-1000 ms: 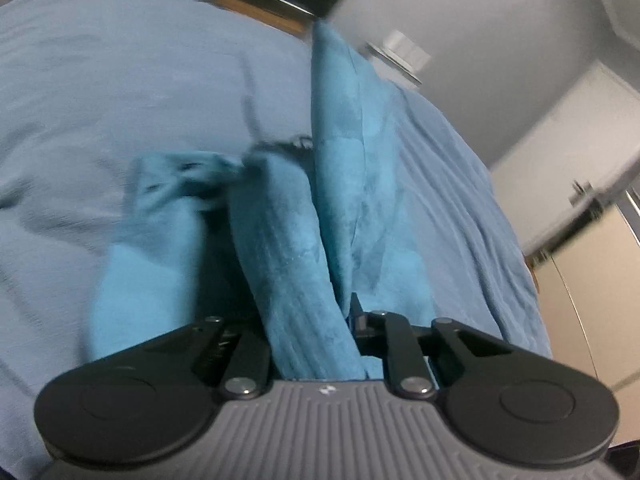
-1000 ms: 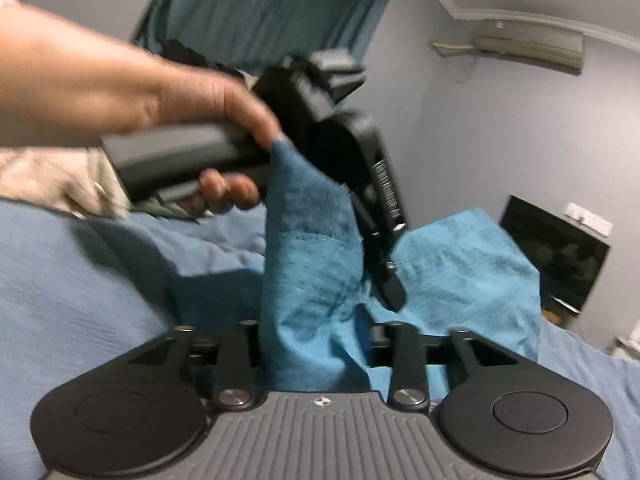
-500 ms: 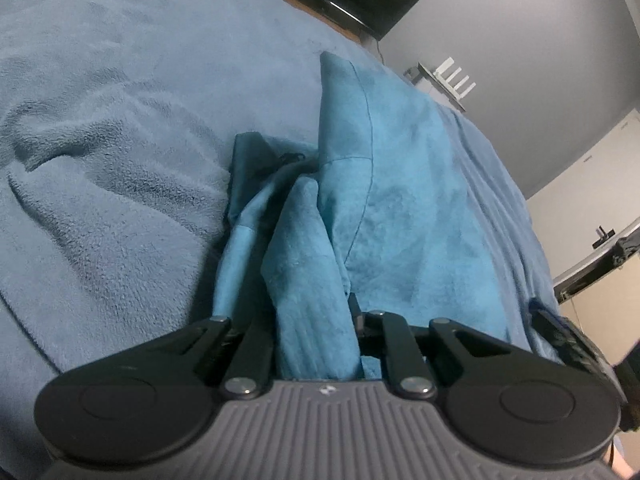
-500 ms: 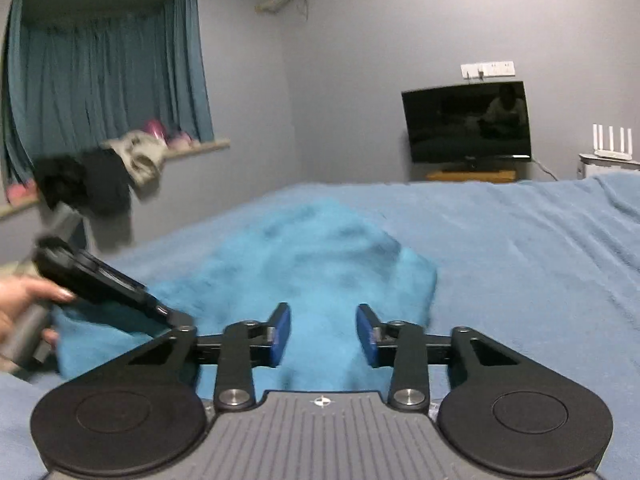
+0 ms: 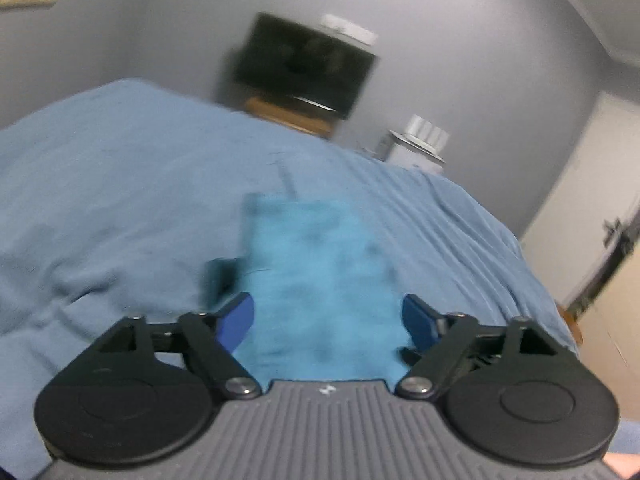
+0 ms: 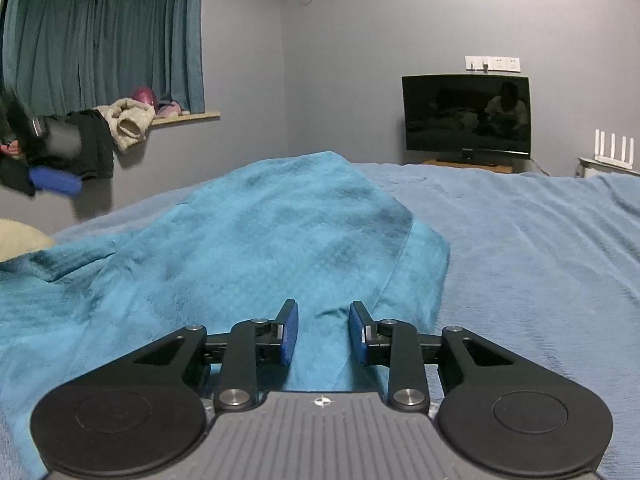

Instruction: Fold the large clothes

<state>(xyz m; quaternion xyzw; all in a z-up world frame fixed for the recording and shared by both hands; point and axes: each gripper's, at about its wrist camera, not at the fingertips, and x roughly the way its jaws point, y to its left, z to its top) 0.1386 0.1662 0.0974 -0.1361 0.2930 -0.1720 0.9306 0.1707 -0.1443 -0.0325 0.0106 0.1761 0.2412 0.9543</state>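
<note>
The teal garment lies flat on the blue bed, its long axis running away from my left fingers toward the TV on the far wall, while my right fingers see it spread wider, sloping up to a rounded far end with a seam curving down its right side. Both pairs of my fingers are spread open with nothing between them, just above the cloth's near edge. The left view is smeared with blur, so the folds are hard to make out, and only the right view shows the curtain, the clothes heaped on the sill and the cloth's near part running out of frame at the left.
</note>
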